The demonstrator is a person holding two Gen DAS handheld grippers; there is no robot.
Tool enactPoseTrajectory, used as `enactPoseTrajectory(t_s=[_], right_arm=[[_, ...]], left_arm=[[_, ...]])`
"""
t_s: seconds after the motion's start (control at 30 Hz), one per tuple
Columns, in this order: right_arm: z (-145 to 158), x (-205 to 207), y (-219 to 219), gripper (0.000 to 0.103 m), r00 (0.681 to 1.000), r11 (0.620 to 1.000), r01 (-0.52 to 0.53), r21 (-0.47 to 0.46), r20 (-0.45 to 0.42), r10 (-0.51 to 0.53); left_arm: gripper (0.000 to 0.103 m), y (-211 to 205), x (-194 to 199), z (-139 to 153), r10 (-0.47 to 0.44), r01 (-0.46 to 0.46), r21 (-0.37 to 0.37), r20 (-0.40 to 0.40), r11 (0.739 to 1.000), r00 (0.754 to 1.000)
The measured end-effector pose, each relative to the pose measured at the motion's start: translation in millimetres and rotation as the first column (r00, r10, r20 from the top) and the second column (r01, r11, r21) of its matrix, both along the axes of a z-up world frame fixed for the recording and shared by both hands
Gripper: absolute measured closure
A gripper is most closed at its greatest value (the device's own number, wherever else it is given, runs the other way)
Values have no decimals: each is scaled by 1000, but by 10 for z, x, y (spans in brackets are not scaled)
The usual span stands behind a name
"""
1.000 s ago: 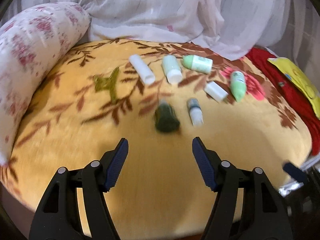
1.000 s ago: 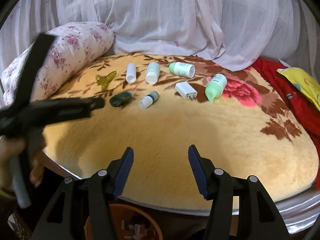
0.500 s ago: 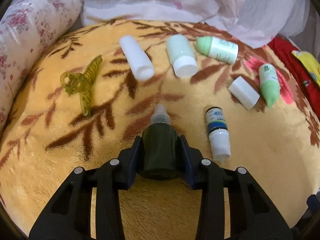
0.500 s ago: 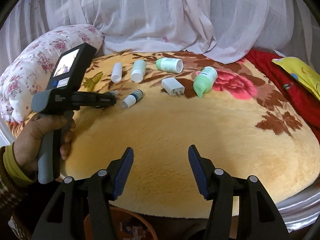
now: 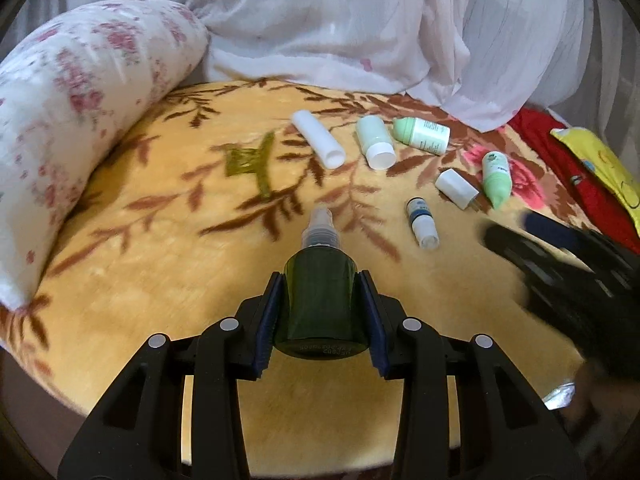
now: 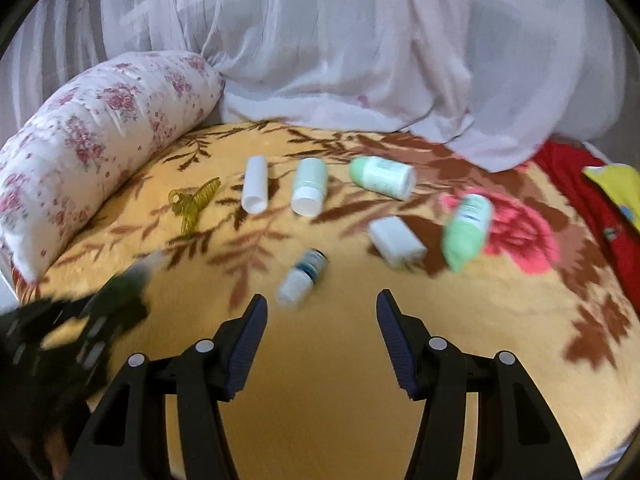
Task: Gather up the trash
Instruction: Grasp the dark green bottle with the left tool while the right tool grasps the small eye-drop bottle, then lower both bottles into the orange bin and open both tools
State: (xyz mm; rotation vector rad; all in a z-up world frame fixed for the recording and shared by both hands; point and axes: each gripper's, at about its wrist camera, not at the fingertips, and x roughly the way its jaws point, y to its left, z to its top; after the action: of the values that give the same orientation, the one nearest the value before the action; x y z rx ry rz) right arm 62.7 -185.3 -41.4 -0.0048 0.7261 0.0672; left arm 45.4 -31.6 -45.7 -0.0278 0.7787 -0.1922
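Left gripper [image 5: 322, 312]: jaws have just closed on a dark green, round plastic dropper bottle [image 5: 320, 300]; pads press both its sides; clear nozzle points away, above the near edge of the yellow floral plush blanket [image 5: 160, 280]
Right gripper [image 6: 322, 340]: jaws partly open, nothing between them
Blanket middle: small blue-labelled white dropper bottle [image 6: 302, 282]; white rectangular plug [image 6: 396, 242]
Far edge: white tube [image 6: 255, 190]; pale green bottles [image 6: 382, 178]
Left edge: rose-printed bolster pillow [image 6: 96, 148]

Six bottles [image 5: 320, 300], one hair clip [image 5: 250, 160]
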Motion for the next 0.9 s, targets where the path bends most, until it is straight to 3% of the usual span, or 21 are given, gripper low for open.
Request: enactPoseTrajectory(t_s=[0.2,0.37,0.43,0.5,0.73,0.9], right_arm=[[-296,638,168,47,989,999,31,-24,-147,-34],[-433,903,169,47,969,998,63,-31,-238,-69],[-473,967,168,67,960,997,65,-43,-270,-74],[-510,1008,181,77,954,998,46,-30,-296,-53],[-347,673,180,79,976,999,29,-35,-214,-36],[-144,75,174,79,988,1000,-19,9,-152,20]], left_arm=[[66,185,-190,12,11,-11,-16,8,1000,1000],[66,268,-236,-5,19,-18,-32,13,999,1000],[66,284,-239,-20,18,-18,-38,7,999,1000],[66,290,-245,-31,17,-17,-45,3,999,1000],[66,232,-342,-49,-16,16,-58,-7,998,1000],[66,128,-576,-71,-70,68,-67,-24,995,997]])
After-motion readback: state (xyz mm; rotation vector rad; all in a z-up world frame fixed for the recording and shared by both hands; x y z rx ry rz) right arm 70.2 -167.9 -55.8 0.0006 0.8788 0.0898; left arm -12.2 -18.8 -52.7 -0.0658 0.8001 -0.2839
